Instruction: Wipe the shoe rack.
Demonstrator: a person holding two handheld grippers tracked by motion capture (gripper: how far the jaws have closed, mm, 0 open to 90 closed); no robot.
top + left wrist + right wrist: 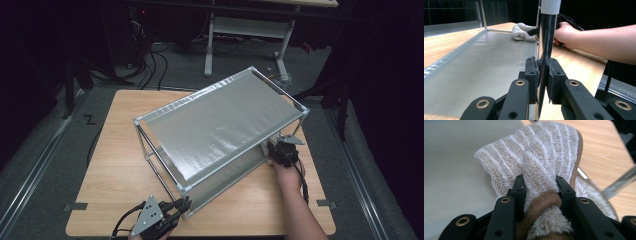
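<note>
A two-tier metal rack (220, 125) with grey shelf mats stands slantwise on the wooden table (115, 165). My left gripper (182, 206) is at the rack's near corner, shut on its chrome post (546, 37), with the pads pressed on both sides of the post (543, 67). My right gripper (272, 150) reaches in at the rack's right end, level with the lower shelf (486, 62). It is shut on a beige striped terry cloth (541, 152), bunched between its pads (540, 182). The cloth (520, 32) lies on the lower shelf mat (451, 170) at its far end.
The top shelf covers most of the lower one in the high view. Bare table runs along the left and front of the rack. A white-legged table (245, 35) and cables (150, 60) are on the floor beyond. The table's right edge (320, 165) is close to my right hand.
</note>
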